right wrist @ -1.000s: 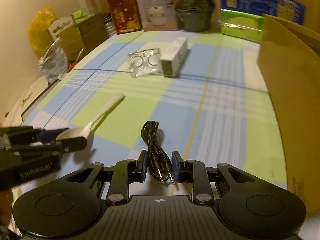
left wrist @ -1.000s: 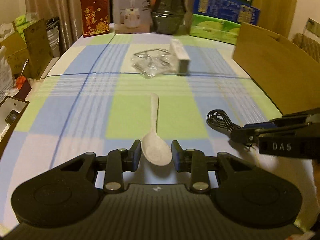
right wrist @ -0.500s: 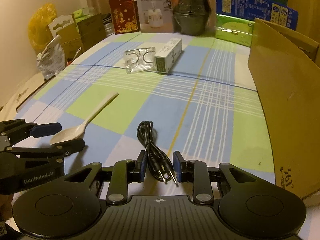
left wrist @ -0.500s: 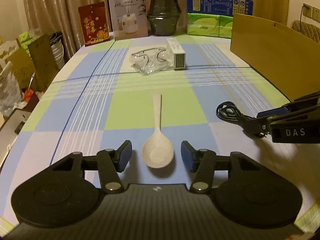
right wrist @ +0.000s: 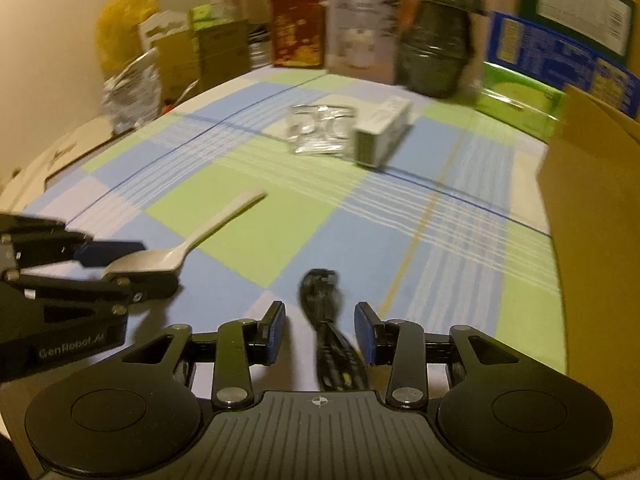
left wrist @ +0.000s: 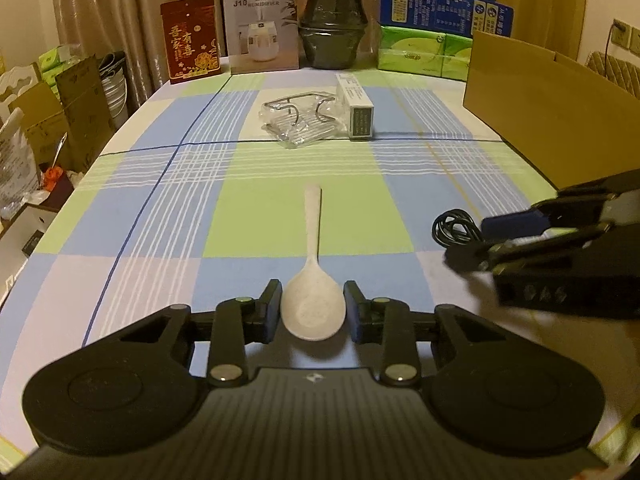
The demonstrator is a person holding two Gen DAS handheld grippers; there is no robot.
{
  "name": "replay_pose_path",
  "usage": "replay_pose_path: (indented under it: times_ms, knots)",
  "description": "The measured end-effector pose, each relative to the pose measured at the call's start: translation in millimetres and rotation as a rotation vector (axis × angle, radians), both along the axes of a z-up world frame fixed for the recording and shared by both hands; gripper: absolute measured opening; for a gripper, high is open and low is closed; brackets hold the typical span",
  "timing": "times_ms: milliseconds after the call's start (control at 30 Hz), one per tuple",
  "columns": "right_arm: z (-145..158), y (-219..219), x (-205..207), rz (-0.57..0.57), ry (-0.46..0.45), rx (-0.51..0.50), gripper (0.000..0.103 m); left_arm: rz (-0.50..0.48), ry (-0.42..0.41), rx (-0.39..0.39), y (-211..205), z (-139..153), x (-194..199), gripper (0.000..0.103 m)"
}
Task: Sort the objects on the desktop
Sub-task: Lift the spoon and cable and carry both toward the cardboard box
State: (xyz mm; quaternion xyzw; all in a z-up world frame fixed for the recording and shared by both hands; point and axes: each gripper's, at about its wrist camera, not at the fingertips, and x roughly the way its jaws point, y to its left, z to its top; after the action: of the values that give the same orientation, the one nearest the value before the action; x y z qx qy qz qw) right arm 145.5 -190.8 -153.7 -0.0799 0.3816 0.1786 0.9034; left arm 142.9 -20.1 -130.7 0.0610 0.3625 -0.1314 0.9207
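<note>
A pale spoon (left wrist: pixel 314 240) lies lengthwise on the checked tablecloth (left wrist: pixel 160 208), handle pointing away. My left gripper (left wrist: pixel 312 312) has its pads against both sides of the spoon's bowl, shut on it; the right wrist view shows this same gripper (right wrist: pixel 128 264) low at the left with the spoon (right wrist: pixel 216 224). A coiled black audio cable (right wrist: pixel 320 284) runs between the fingers of my right gripper (right wrist: pixel 320 328), which stands open with a gap on each side. In the left wrist view the right gripper (left wrist: pixel 472 242) sits at the cable (left wrist: pixel 452 228).
A tall cardboard box (left wrist: pixel 540 112) walls off the table's right side. Mid-table lie a clear packet with a wire rack (left wrist: pixel 298 124) and a small white carton (left wrist: pixel 358 104). A red box (left wrist: pixel 190 38), humidifier box (left wrist: pixel 262 24), black pot (left wrist: pixel 334 28) and green packs (left wrist: pixel 420 52) line the far edge.
My left gripper opened wide half a second ago and has closed in on the spoon's bowl again. My right gripper has spread its fingers and let go of the cable.
</note>
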Motion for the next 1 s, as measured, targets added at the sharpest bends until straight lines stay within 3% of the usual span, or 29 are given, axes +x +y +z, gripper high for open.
replay_pose_path:
  times_ms: [133,200,367,600,1000]
  knots:
    - [-2.5,6.3,2.6,0.018,-0.012,0.000,0.033,0.012,-0.006,-0.022,1.5,2.9,0.2,0.027]
    - [-2.6,6.4,4.3,0.013,-0.006,0.012,0.018,0.009,-0.015,-0.021,0.3,4.2,-0.1,0.027]
    - [-0.3,8.6,1.0,0.011,-0.015,0.006,0.007,0.006,-0.012,-0.027,-1.7,3.6,-0.7,0.027]
    - [13.4,-6.9,-1.4,-0.081,-0.024,0.070,0.006,-0.009,-0.026,-0.034,-5.2,7.4,-4.2,0.027]
    - [41.8,-26.9,-18.9,-0.171,-0.054,0.093,0.006,-0.020,-0.070,-0.033,-20.5,21.9,-18.1,0.027]
